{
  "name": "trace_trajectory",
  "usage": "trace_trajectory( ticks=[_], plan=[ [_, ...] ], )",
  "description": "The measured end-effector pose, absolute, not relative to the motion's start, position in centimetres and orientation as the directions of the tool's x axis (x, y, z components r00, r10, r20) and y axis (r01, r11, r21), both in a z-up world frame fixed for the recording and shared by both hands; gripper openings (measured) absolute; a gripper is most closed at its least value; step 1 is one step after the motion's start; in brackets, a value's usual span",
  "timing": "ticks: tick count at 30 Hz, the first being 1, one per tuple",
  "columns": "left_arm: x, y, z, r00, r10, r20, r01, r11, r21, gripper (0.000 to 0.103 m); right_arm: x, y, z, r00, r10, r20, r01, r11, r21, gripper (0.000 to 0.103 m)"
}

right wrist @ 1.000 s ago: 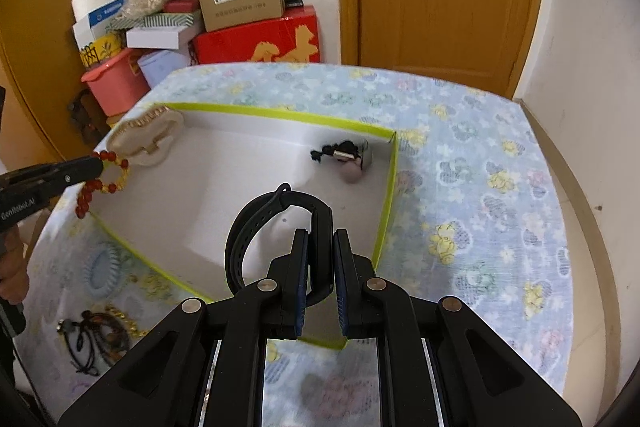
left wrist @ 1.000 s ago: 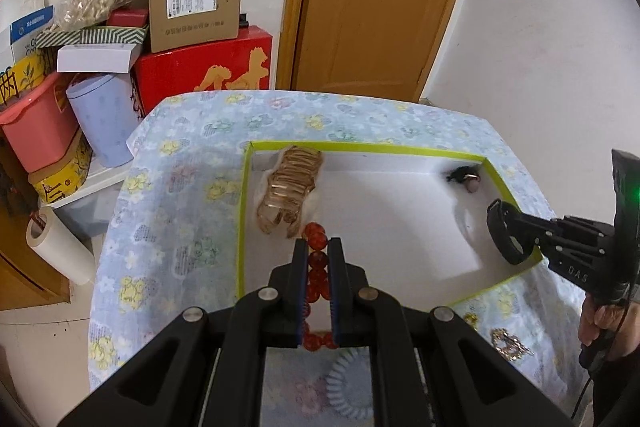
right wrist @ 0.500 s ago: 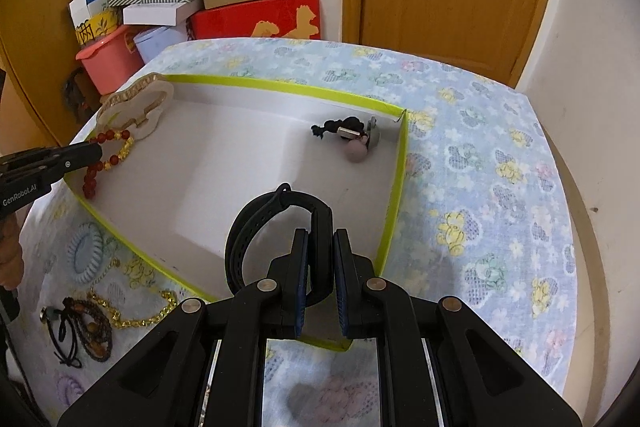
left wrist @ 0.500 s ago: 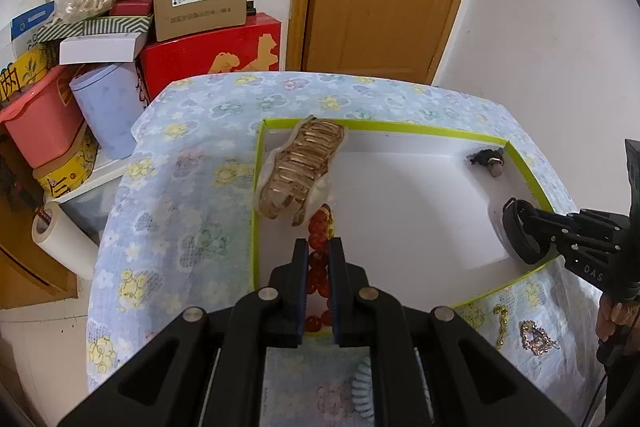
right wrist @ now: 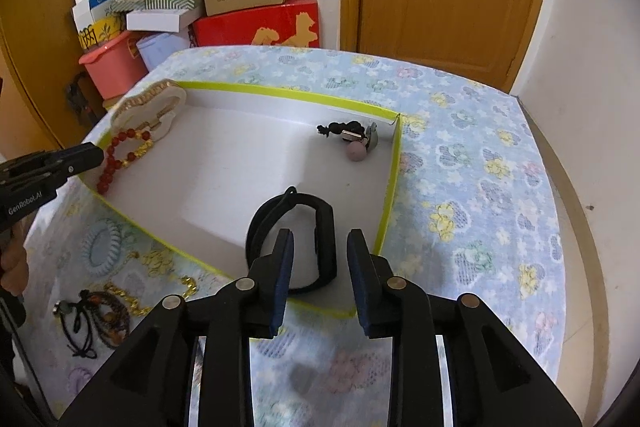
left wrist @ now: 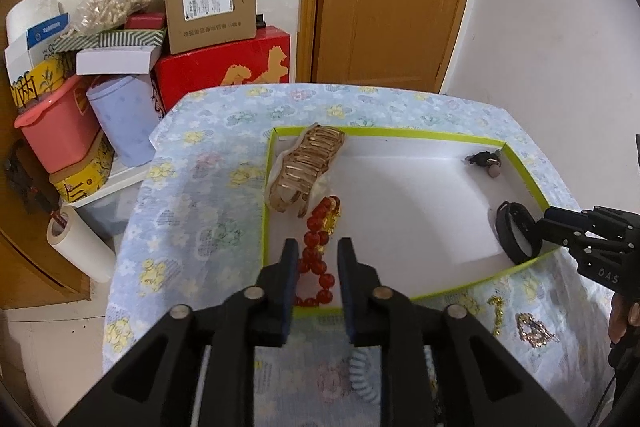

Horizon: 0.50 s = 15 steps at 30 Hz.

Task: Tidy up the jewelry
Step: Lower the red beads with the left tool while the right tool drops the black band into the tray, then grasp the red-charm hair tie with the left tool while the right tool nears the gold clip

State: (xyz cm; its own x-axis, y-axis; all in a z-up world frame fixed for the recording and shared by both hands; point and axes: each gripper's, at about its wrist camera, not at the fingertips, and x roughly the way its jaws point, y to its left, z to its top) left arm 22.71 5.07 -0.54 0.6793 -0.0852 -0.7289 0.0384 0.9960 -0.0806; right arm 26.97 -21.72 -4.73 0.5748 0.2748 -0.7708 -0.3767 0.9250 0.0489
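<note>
Floral cloth carries the white box (left wrist: pixel 400 139); both grippers (left wrist: pixel 318 259) (right wrist: pixel 320 251) now gape wide, having released the red bracelet (left wrist: pixel 318 239) and black band (right wrist: pixel 316 227) inside: two items stowed.

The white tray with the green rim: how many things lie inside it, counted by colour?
Inside the tray:
Gold: 1, hair claw
Red: 1, bead bracelet
Black: 2, wristband and small hair tie with a pink ball
Total: 4
</note>
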Motion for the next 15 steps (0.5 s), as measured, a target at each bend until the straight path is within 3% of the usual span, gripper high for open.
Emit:
trace_trajectory(
  ticks=[15],
  plan=[
    [14.1, 4.4, 0.6, 0.690, -0.109, -0.715, 0.063, 0.994, -0.090, 0.023, 17.2, -23.3, -3.4, 0.602, 0.355, -0.715, -0.405, 0.908, 0.110, 0.028]
  ],
)
